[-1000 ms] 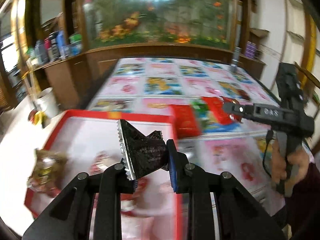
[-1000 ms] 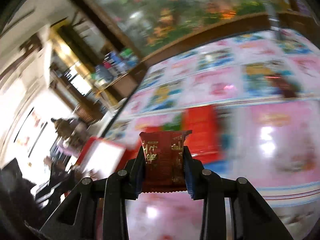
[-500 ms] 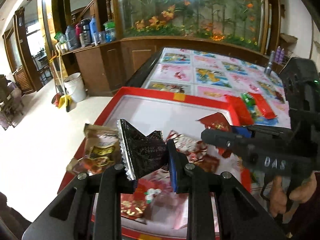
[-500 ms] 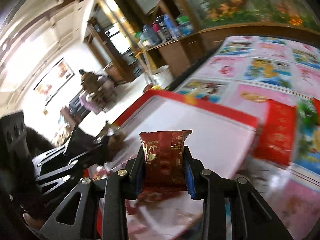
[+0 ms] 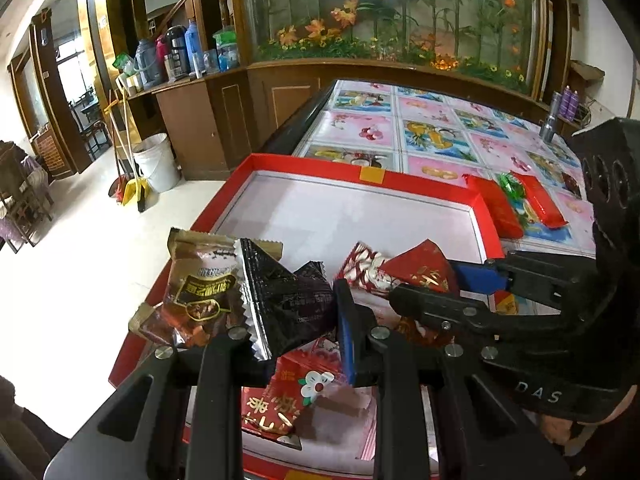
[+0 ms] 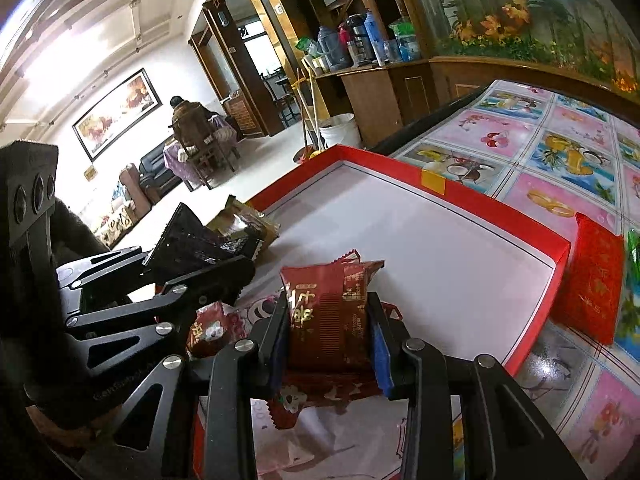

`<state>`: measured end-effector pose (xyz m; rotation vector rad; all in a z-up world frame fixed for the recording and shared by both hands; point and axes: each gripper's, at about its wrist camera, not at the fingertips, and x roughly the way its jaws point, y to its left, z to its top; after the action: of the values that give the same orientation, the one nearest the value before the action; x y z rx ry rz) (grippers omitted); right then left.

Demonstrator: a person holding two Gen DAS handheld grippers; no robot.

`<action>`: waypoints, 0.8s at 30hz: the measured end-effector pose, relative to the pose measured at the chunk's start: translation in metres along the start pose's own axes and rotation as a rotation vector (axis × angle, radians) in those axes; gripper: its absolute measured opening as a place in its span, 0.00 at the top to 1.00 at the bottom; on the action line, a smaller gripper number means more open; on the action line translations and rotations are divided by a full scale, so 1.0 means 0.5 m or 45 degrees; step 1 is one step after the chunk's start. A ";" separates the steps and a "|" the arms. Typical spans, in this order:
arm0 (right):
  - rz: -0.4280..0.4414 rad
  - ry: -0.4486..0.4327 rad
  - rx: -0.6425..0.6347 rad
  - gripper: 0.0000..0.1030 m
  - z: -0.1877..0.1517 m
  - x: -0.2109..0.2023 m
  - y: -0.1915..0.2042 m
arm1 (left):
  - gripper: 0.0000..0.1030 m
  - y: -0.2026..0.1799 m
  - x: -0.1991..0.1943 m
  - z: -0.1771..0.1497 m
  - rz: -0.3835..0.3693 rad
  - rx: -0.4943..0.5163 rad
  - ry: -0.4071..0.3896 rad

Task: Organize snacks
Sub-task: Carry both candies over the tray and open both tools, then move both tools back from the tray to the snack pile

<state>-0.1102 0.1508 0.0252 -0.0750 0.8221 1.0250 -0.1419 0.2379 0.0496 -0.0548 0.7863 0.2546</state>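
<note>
At the left, we hold the left claw (image 5: 296, 316) clamped on a black packet (image 5: 280, 300) above the red tray (image 5: 400, 178), beside a brown packet (image 5: 200, 280) at its left edge — positioned for release among snacks already collected. To the right, our right claw (image 6: 330, 320) has just been opening slightly, yet its pads bracket the dark-red packet (image 6: 326, 312) low over the tray. Red packets (image 5: 496, 208) remain on the worktop (image 5: 440, 136), apparently awaiting transfer.

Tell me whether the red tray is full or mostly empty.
Mostly empty: the red tray shows bare white floor across its far half; snack packets crowd only its near end.
</note>
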 end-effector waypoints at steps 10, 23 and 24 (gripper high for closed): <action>-0.026 0.005 -0.029 0.49 0.003 -0.010 0.003 | 0.49 0.017 0.007 -0.008 0.108 -0.031 0.022; -0.127 -0.220 0.464 0.36 0.031 -0.119 -0.206 | 0.18 -0.011 -0.027 0.011 0.361 0.110 -0.122; -0.134 -0.229 0.497 0.36 0.029 -0.125 -0.223 | 0.18 -0.015 -0.026 0.013 0.363 0.121 -0.121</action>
<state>-0.0308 0.0510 0.0410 0.3000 0.8309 0.7463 -0.1443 0.2290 0.0630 0.1588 0.7095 0.4860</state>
